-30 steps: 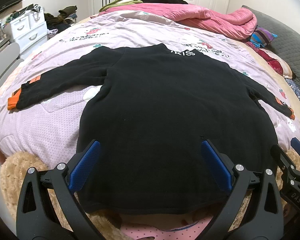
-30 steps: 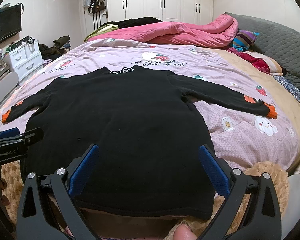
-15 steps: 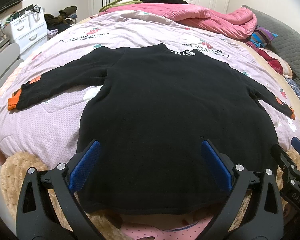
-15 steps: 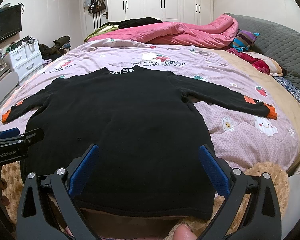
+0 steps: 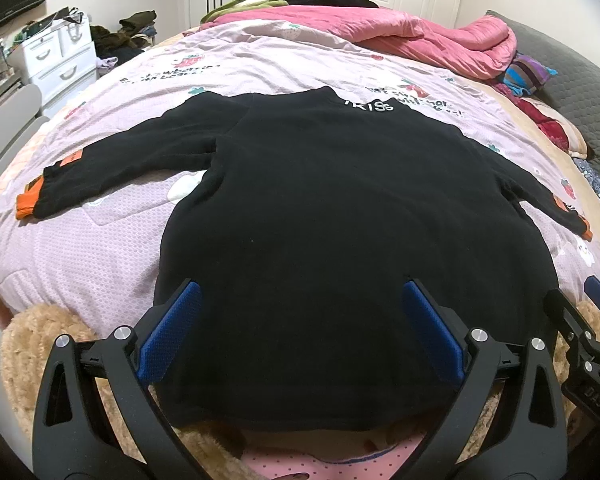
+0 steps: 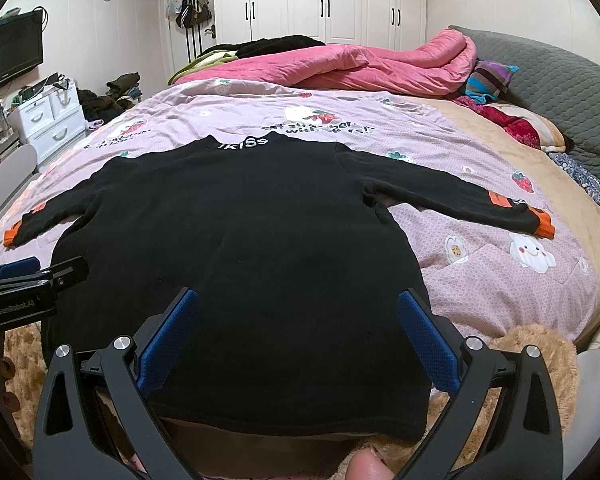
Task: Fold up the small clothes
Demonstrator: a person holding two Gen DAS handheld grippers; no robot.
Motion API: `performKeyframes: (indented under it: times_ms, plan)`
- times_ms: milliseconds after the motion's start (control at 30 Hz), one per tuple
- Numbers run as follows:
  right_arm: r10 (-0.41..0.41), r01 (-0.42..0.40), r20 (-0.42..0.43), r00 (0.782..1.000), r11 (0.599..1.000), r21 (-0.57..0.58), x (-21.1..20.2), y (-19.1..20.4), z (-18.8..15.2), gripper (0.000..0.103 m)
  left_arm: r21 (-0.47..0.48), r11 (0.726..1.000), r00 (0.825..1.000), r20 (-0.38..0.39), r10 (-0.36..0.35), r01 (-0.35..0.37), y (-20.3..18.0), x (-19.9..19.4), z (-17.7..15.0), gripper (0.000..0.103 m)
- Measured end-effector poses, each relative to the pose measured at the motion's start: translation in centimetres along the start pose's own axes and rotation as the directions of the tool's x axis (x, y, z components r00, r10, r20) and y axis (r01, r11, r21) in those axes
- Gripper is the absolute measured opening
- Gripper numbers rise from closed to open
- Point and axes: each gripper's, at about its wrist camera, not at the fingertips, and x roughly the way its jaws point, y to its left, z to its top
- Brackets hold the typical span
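A small black long-sleeved top (image 5: 340, 216) with orange cuffs lies flat on the bed, sleeves spread, collar far, hem near; it also shows in the right wrist view (image 6: 244, 248). My left gripper (image 5: 300, 304) is open and empty, hovering over the hem's left part. My right gripper (image 6: 298, 312) is open and empty over the hem's right part. Each gripper shows at the edge of the other's view: the right one (image 5: 588, 320), the left one (image 6: 28, 280).
The top lies on a lilac patterned cover (image 5: 80, 240). A pink quilt (image 6: 340, 64) and pillows (image 6: 496, 80) are piled at the far side. A tan fluffy blanket (image 5: 24, 344) hangs at the near edge. White drawers (image 5: 60, 60) stand left of the bed.
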Motion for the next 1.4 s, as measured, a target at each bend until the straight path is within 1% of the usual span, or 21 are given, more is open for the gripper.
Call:
performKeyframes:
  times_ms: [267,467,600,1100,1400]
  plan:
    - [0.005,-0.005,-0.003,1.000,1.000,0.002,0.3,0.2,0.7,0.099,0.004,1.000,1.000,-0.006,-0.002,0.002,-0.3,0.7,0.3,0.094]
    - [0.007,-0.007,-0.014,1.000,1.000,0.006,1.3,-0.2,0.9,0.099,0.013,1.000,1.000,-0.015,0.000,0.000,-0.8,1.6,0.9,0.094]
    - [0.015,-0.015,-0.018,1.000,1.000,0.017,2.0,-0.6,1.8,0.099,0.011,1.000,1.000,-0.017,-0.006,0.007,-1.0,2.2,1.7,0.094]
    - [0.063,-0.061,-0.023,0.998,0.996,0.066,4.7,-1.1,7.0,0.099,-0.011,1.000,1.000,-0.015,-0.004,0.004,-1.5,4.2,5.6,0.094]
    - [0.058,-0.057,-0.009,0.998,0.994,0.097,6.1,-2.0,10.5,0.099,0.017,1.000,1.000,-0.001,-0.009,0.009,-2.7,5.3,9.3,0.094]
